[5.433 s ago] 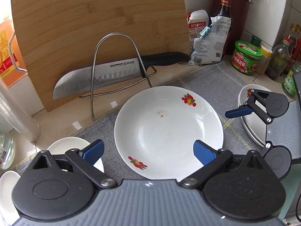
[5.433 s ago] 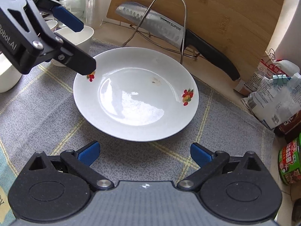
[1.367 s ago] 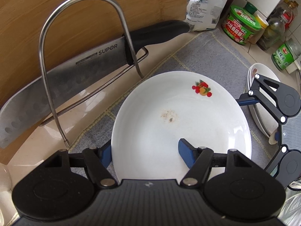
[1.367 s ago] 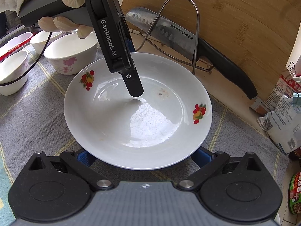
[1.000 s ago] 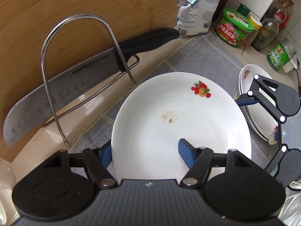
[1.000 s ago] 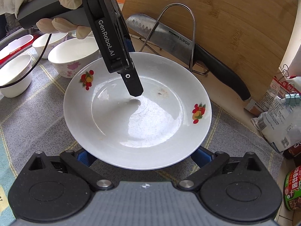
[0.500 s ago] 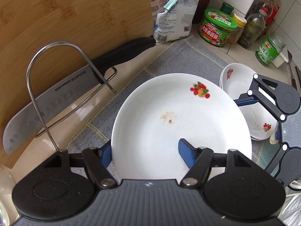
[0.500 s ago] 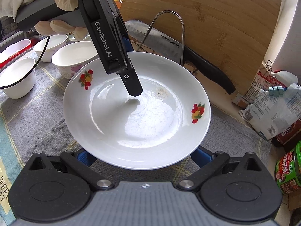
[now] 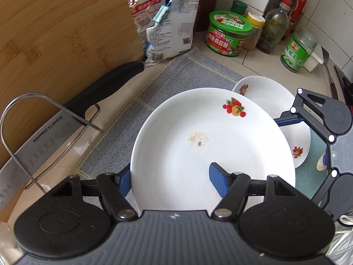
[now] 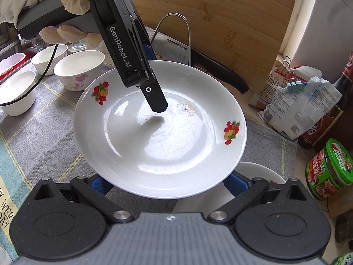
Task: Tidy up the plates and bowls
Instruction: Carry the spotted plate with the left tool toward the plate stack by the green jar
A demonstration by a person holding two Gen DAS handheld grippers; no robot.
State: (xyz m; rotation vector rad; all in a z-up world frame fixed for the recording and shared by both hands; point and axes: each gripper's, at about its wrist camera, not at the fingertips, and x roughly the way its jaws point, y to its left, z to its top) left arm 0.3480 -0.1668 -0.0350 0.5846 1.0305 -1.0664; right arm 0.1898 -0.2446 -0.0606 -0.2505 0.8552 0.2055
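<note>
Bamboo cutting board (image 9: 55, 28) leans upright at the back of the surface (image 9: 249, 66), w/ a grey checked cloth (image 9: 185, 77) spread in front of it. Landmark: the big white plate (image 9: 220, 152) w/ fruit prints, raised above the cloth and tilted. Left gripper (image 9: 171, 177) has its jaws clenched on the plate's near rim, one blue pad on the inner face, the other under the rim. Right gripper (image 10: 162, 182) sits at the plate's opposite edge (both blue pads under the rim, well apart); can't tell if its jaws are gripping anything. Second fruit-print plate (image 9: 271, 97) lies on the cloth, partly under the big plate's far-right edge. Behind the big plate, left: knife (image 9: 72, 119) resting in a wire rack (image 9: 44, 121) against the board. Three white bowls (image 10: 79, 69) stand on the cloth, off the plate's left side as the right wrist cam sees it. Jars, bottles and clipped bags (image 9: 172, 22) crowd the far corner beyond the plate.
</note>
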